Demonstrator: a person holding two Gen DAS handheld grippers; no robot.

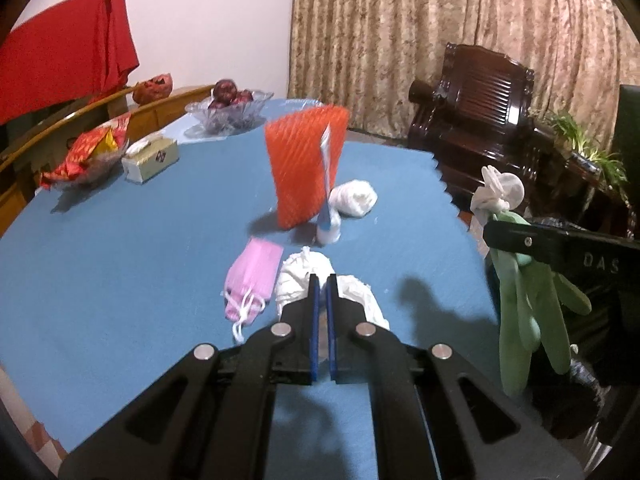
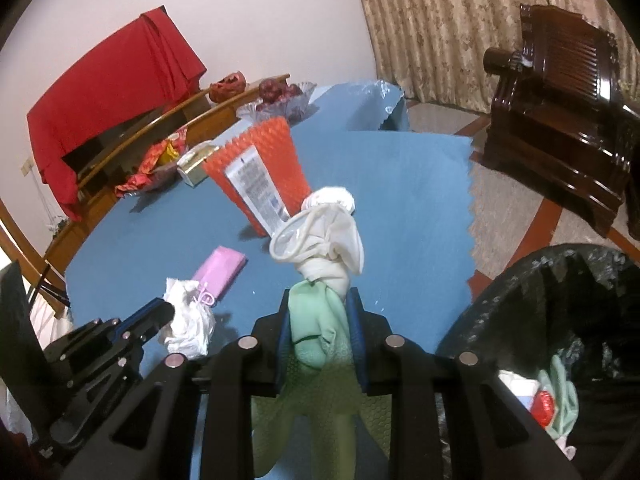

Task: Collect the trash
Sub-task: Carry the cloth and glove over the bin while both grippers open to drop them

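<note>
My right gripper [image 2: 320, 300] is shut on a green rubber glove [image 2: 312, 336] with a white cuff; the glove hangs off the table's right edge in the left wrist view [image 1: 524, 308]. My left gripper [image 1: 322, 280] is shut and empty, low over crumpled white tissues [image 1: 300, 276] on the blue tablecloth [image 1: 120, 260]. A pink face mask [image 1: 252, 276] lies left of them. An orange foam net [image 1: 306, 168] stands upright with a tube [image 1: 326, 184] against it, and a white wad [image 1: 356, 198] lies beside it. A black-lined trash bin [image 2: 540, 312] stands at the lower right and holds some trash.
A tissue box [image 1: 150, 158], a snack dish [image 1: 88, 156] and a glass fruit bowl [image 1: 228, 110] sit at the table's far left. A dark wooden armchair [image 1: 480, 120] and a plant [image 1: 588, 152] stand beyond the table's right edge.
</note>
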